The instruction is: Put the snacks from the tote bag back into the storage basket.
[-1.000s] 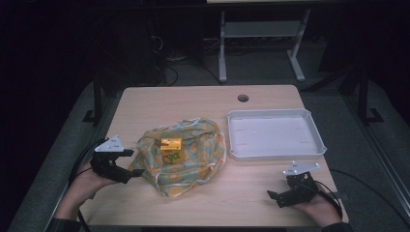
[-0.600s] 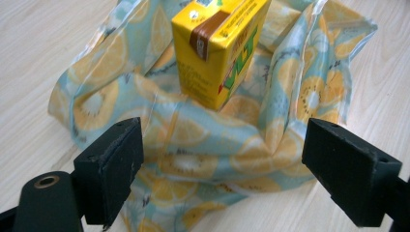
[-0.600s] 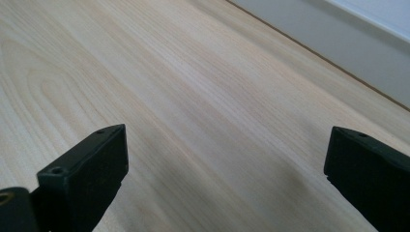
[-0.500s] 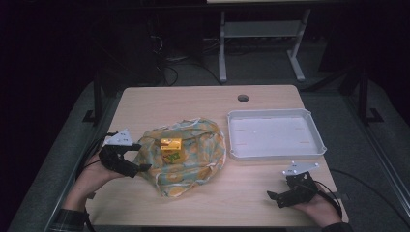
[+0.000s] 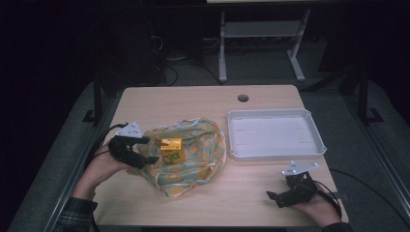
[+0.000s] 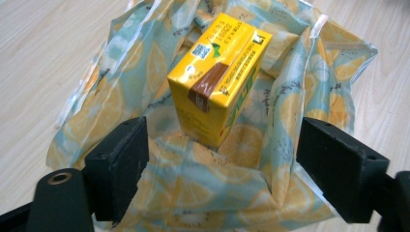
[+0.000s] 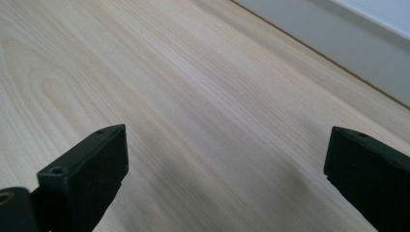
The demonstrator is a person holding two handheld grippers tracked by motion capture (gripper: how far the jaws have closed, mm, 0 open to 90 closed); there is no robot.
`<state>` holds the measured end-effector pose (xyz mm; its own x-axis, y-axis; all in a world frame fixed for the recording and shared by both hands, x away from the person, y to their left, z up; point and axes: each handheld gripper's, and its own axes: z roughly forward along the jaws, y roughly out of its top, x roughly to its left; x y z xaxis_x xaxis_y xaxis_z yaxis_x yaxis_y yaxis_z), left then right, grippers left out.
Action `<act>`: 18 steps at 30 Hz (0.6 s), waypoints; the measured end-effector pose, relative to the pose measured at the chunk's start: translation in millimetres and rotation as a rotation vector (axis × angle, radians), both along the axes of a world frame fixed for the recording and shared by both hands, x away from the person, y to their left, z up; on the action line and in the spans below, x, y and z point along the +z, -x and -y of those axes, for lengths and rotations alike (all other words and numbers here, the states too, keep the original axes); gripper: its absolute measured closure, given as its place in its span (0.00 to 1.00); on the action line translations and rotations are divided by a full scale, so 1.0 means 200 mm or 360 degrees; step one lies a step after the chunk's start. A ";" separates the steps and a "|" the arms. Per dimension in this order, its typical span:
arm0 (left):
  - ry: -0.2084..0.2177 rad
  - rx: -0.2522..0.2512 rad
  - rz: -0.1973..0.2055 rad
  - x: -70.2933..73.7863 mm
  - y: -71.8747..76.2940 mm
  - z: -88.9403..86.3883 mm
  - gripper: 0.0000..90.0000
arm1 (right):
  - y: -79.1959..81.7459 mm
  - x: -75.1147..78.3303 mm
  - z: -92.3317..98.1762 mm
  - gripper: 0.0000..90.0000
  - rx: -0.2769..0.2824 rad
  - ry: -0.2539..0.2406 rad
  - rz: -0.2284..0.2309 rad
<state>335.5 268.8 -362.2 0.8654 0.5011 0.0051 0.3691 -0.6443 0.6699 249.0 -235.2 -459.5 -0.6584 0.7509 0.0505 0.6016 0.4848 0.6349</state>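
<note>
- Your left gripper [image 5: 151,158] sits at the left edge of the lemon-print bag [image 5: 193,159]. Its jaws are wide apart and have just been closing a little; the yellow carton [image 6: 220,77] stands between them, beyond the pads, with nothing gripped.
- The carton stands in the bag's open mouth; its base is hidden in the bag's folds.
- From above, your left gripper's body covers the bag's nearest edge, so contact there is hard to make out.
- Your right gripper [image 5: 271,195] rests near the table's [image 5: 193,101] front right edge, jaws wide apart over bare wood, holding nothing.
- The white tray [image 5: 275,153] lies just right of the bag; a narrow strip of table separates them.
- The table's far half is open.
</note>
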 end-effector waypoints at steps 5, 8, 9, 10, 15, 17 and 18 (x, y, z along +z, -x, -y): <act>-0.0032 -0.0031 0.0009 0.01 -0.03 0.03 0.31 | 0.00 0.00 0.00 0.02 0.0000 0.0000 0.0000; -0.0032 -0.0039 0.0002 0.01 -0.05 0.03 0.37 | 0.00 0.00 0.00 0.02 0.0002 0.0001 0.0000; -0.0035 -0.0037 -0.0002 0.01 -0.05 0.03 0.42 | 0.00 0.00 0.00 0.02 -0.0007 -0.0001 -0.0011; -0.0039 -0.0030 -0.0013 0.00 -0.05 0.03 0.46 | 0.00 0.00 0.00 0.02 -0.0006 0.0000 -0.0011; -0.0057 -0.0045 -0.0064 0.00 -0.06 0.02 0.75 | 0.00 0.00 0.00 0.02 0.0001 0.0002 0.0001; -0.0065 -0.0033 -0.0096 -0.01 -0.07 0.02 0.91 | 0.00 0.00 0.00 0.02 0.0003 0.0003 0.0001; -0.0082 -0.0028 -0.0104 -0.01 -0.07 0.01 0.91 | 0.00 0.00 0.00 0.02 -0.0004 0.0001 -0.0011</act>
<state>349.7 266.1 -364.8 0.8734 0.4863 -0.0261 0.3991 -0.6840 0.6106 248.5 -235.5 -459.2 -0.6561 0.7527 0.0549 0.6074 0.4835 0.6304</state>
